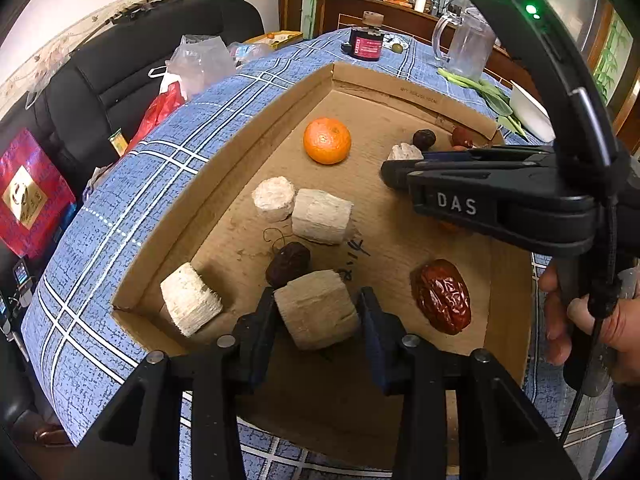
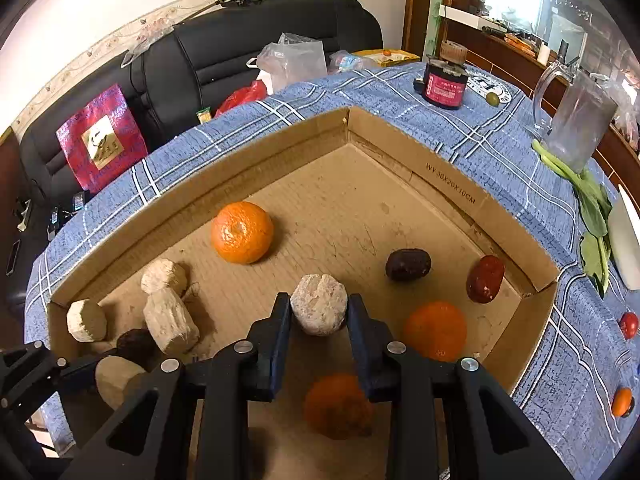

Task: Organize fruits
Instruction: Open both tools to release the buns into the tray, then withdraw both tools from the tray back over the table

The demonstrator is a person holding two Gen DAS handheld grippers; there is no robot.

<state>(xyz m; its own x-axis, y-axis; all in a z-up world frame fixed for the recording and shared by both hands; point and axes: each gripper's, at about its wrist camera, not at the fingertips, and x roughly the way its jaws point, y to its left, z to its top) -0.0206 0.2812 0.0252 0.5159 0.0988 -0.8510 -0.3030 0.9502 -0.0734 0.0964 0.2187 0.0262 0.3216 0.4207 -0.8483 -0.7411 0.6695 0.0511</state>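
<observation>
A shallow cardboard box (image 1: pixel 280 116) (image 2: pixel 452 180) on the blue plaid table holds the fruit. My left gripper (image 1: pixel 318 312) is shut on a pale sugarcane chunk (image 1: pixel 316 308) near the box's front. My right gripper (image 2: pixel 319 312) is shut on another pale chunk (image 2: pixel 319 309); it shows from the side in the left wrist view (image 1: pixel 394 164). Loose in the box lie an orange (image 1: pixel 327 140) (image 2: pixel 242 232), more pale chunks (image 1: pixel 320 216) (image 2: pixel 170 320), dark dates (image 1: pixel 288 262) (image 2: pixel 408 265) and red dates (image 1: pixel 442 296) (image 2: pixel 485 279). Two more oranges (image 2: pixel 435 330) lie by the right gripper.
A dark jar (image 2: pixel 444 84), a clear glass mug (image 2: pixel 572 120), green leaves (image 2: pixel 592 216) and a white dish (image 2: pixel 626 240) stand on the table behind the box. Small fruits (image 2: pixel 628 325) lie at right. A black sofa with bags (image 2: pixel 100 136) is at left.
</observation>
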